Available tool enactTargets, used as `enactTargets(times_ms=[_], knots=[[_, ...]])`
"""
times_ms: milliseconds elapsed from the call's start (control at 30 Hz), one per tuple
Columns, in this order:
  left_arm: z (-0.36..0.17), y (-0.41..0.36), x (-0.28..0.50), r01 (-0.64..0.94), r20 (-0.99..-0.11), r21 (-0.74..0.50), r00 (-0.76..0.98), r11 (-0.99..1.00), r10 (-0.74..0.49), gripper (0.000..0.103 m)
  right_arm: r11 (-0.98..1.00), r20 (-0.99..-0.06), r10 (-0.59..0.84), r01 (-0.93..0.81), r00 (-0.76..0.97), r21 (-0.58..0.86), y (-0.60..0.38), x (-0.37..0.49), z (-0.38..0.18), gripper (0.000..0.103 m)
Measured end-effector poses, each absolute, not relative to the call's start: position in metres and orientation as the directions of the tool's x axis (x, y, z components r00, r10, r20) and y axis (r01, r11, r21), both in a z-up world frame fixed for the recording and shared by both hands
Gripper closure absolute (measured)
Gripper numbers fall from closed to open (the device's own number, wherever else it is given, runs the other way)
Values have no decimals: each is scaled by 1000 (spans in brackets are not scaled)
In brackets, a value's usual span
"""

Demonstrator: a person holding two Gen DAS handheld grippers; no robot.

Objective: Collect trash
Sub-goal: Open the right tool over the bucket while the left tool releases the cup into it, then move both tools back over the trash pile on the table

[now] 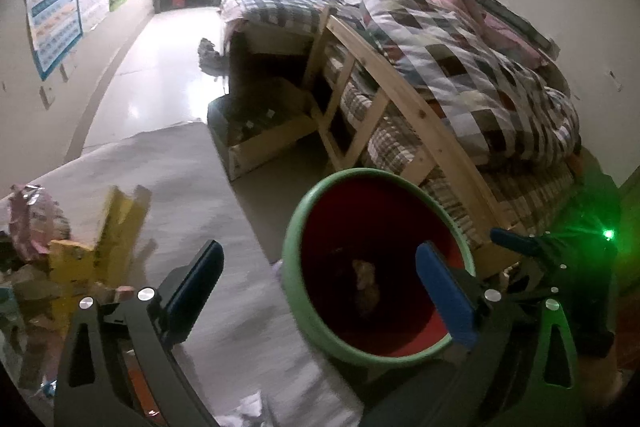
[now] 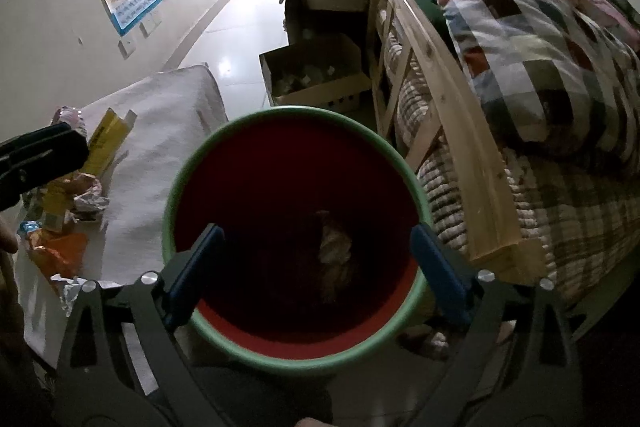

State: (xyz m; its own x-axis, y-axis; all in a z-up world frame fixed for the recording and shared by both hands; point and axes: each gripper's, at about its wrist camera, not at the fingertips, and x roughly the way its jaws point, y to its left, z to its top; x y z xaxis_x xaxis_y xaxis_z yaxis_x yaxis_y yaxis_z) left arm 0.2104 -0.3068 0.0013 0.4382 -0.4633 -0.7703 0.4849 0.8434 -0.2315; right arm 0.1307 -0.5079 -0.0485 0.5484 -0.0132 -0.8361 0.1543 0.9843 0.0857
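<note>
While both pairs of tongs stand apart with nothing between them, the sound move is to go back for the next piece rather than linger over the bin. The right tongs [image 2: 316, 267] hang directly above the round green-rimmed bin with its red liner [image 2: 420, 291], blue pads wide, and crumpled paper [image 2: 334, 247] lies at its bottom. The left tongs [image 1: 320, 291] sit over the bin's near-left edge, equally empty — they look better placed to swing toward the litter. That litter lies on the white-covered desk [image 2: 168, 131] just left of the bin: an orange crinkled wrapper [image 2: 60, 255], a crumpled pale wrapper [image 2: 90, 203], a yellow cardboard carton [image 2: 106, 143] and, farther back, a pink patterned packet [image 1: 32, 223]. I would take the loose wrappers first, closing low across the bulk — a grip on one thin edge may slip. Beyond stands a wooden-framed bed [image 2: 448, 131].
</note>
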Motion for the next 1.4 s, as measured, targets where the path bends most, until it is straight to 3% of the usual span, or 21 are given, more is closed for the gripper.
enactTargets(times_ms=[600, 1400], knots=[[28, -172, 178, 345, -744, -220, 546, 913, -385, 10, 996, -807, 62, 10, 588, 84, -405, 122, -12, 5], [11, 34, 138, 63, -770, -201, 607, 978, -197, 10, 977, -804, 190, -187, 563, 99, -259, 136, -11, 5]])
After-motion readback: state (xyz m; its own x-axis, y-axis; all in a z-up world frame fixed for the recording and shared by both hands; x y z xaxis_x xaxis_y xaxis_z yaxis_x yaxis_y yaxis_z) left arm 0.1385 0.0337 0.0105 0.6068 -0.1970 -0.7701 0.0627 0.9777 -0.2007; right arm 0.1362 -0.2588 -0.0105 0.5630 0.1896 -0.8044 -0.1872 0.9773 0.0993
